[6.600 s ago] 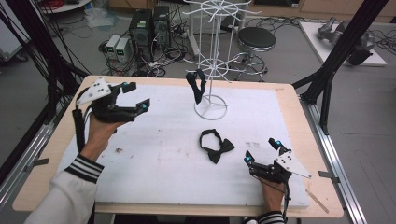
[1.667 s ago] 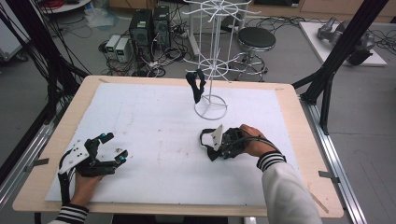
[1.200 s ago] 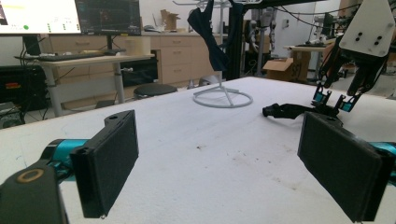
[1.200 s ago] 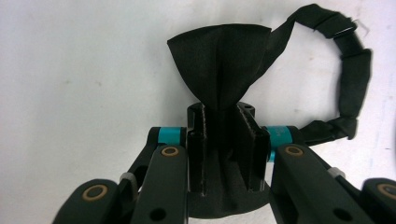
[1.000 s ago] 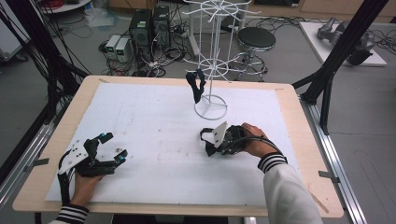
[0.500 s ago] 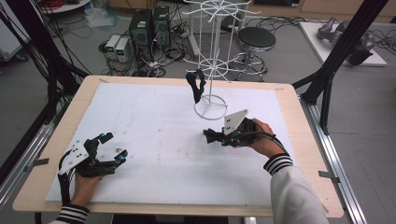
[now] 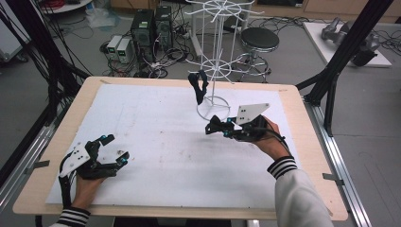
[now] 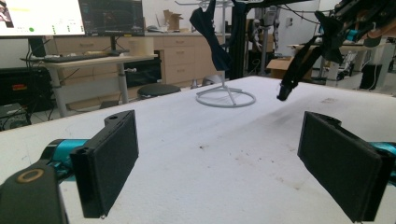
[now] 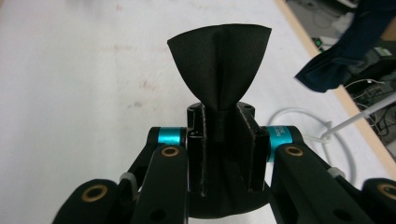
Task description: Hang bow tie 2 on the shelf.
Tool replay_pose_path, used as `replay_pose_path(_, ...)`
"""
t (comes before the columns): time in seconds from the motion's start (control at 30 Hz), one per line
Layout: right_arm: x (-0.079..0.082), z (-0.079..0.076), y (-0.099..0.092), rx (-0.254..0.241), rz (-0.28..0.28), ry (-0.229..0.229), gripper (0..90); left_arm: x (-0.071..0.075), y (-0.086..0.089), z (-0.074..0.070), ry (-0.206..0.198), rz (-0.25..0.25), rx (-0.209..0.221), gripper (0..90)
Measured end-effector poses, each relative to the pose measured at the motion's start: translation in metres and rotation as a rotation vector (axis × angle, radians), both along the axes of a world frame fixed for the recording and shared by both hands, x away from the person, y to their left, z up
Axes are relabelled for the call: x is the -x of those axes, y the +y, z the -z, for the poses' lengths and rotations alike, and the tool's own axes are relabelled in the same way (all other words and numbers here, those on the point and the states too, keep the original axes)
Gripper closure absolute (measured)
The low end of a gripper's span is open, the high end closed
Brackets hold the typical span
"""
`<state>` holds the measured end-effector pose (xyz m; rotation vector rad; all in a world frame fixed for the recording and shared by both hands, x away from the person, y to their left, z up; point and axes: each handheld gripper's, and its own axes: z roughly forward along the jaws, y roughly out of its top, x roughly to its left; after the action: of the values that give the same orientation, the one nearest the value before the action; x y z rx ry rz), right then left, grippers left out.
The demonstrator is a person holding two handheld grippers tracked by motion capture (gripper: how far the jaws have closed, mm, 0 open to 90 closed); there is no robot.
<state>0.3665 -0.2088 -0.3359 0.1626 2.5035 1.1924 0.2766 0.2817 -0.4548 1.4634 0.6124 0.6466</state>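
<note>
Now the right gripper [image 7: 215, 128] is clamped on a black bow tie [image 9: 219, 60], held above the worktop [image 7: 156, 137] near its far right edge, just beside the white rack [image 7: 213, 101]. The left gripper [image 7: 116, 150] rests wide apart by the near left corner.

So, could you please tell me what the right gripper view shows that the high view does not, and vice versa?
Right gripper view: close up, the right gripper shut on a black bow tie at its knot, one wing fanned above. High view: the open left gripper, a stool and computers. Both: the white rack and the dark bow tie hanging on it.
</note>
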Motion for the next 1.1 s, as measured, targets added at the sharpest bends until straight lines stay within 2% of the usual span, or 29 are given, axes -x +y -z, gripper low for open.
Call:
replay_pose_path(0.2,-0.001,-0.006,-0.005,-0.09,0.048,-0.019,76.1,0.0,0.0,0.0,-0.001,-0.001,-0.001,12.8)
replay_pose_path(0.67,-0.001,-0.014,-0.012,-0.185,0.105,-0.047,76.1,0.0,0.0,0.0,0.0,-0.005,-0.002,12.8)
replay_pose_path(0.77,0.0,-0.017,-0.015,-0.196,0.112,-0.065,76.2,0.0,0.0,0.0,0.0,-0.007,-0.002,12.9)
replay_pose_path(0.97,0.001,-0.023,-0.025,-0.26,0.151,-0.084,76.1,0.0,0.0,0.0,0.0,-0.008,-0.003,12.9)
replay_pose_path(1.1,0.002,-0.027,-0.03,-0.279,0.177,-0.1,76.2,0.0,-0.001,0.0,-0.002,-0.009,-0.003,12.8)
